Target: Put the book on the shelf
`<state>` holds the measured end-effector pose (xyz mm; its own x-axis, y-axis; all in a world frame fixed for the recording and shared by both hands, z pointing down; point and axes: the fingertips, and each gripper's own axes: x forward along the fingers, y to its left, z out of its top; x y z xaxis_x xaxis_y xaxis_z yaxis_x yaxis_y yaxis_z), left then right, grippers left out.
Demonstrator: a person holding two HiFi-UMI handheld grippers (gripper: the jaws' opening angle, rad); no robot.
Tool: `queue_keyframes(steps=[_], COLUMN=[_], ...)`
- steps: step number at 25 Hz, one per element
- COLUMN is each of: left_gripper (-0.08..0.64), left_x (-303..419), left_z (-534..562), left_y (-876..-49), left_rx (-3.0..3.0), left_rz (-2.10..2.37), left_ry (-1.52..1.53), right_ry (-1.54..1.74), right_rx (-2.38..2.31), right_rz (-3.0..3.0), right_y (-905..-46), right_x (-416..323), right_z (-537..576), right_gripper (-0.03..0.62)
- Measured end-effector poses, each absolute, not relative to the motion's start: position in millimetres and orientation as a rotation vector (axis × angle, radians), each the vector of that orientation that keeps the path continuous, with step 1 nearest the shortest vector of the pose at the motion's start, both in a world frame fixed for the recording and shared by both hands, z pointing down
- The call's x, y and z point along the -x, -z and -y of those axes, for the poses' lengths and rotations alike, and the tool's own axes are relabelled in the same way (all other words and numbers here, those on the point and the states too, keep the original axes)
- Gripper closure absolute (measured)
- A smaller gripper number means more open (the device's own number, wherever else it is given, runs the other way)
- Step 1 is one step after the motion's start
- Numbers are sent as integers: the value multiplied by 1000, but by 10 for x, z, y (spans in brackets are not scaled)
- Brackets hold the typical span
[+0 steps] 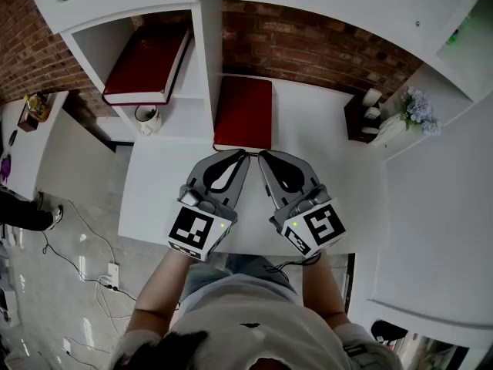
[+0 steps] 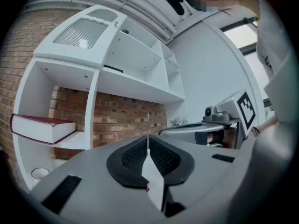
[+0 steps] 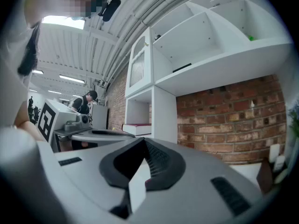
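While my left gripper (image 1: 239, 155) and right gripper (image 1: 263, 156) sit side by side, jaws closed on nothing, their tips point at the near edge of the red book (image 1: 243, 112). It lies flat on the white table (image 1: 154, 183). A second red book (image 1: 146, 64) lies in the shelf (image 1: 206, 60) to the left.

Two red books are visible: the left book (image 1: 146, 64) and the right book (image 1: 243, 114). There are two grippers, the left gripper (image 1: 239, 155) and the right gripper (image 1: 263, 157). One mug (image 1: 148, 117) shows, along with one bunch of flowers (image 1: 416, 108), one white desk (image 1: 331, 176) and one shelf unit (image 1: 206, 52). One person (image 3: 86, 101) appears in the background of the right gripper view.
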<state>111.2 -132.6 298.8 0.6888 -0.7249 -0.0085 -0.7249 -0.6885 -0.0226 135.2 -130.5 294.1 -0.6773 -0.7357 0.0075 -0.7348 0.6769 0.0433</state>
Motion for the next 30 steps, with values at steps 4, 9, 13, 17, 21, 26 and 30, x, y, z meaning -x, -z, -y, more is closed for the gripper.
queue_keyframes(steps=[4,9,13,17,21,26,30], left_gripper=[546,545,545,545,545,545,545], left_x=[-1123,-1149,-1173,-1189,-1210,-1172,-1149], left_z=[1337,1356,1370,1392,1417,1482,1524], left_y=[-3039,-3030,-3064,-3116,-3180,-3255,-3378], left_rx=[2844,2839,2846,2840,2848,2848,2859], left_rz=[-1241,-1248,-1254,-1258,-1266,-1291,-1313], left_ry=[13,8,18,36,54,53,89], right_ry=[50,43,34,65,42,4,-33], right_rx=[-1241,-1231,-1224,-1213,-1212,-1190,-1184], right_rz=[2861,2865,2868,2862,2865,2858,2843], right_y=[-2967,-2990,-3012,-3038,-3089,-3199,-3313], right_x=[-1376,-1399,-1418,-1411,-1420,-1427,-1439], right_z=[1309,1329,1344,1355,1397,1466,1517], right_gripper=[583,583,583,581,580,578,575])
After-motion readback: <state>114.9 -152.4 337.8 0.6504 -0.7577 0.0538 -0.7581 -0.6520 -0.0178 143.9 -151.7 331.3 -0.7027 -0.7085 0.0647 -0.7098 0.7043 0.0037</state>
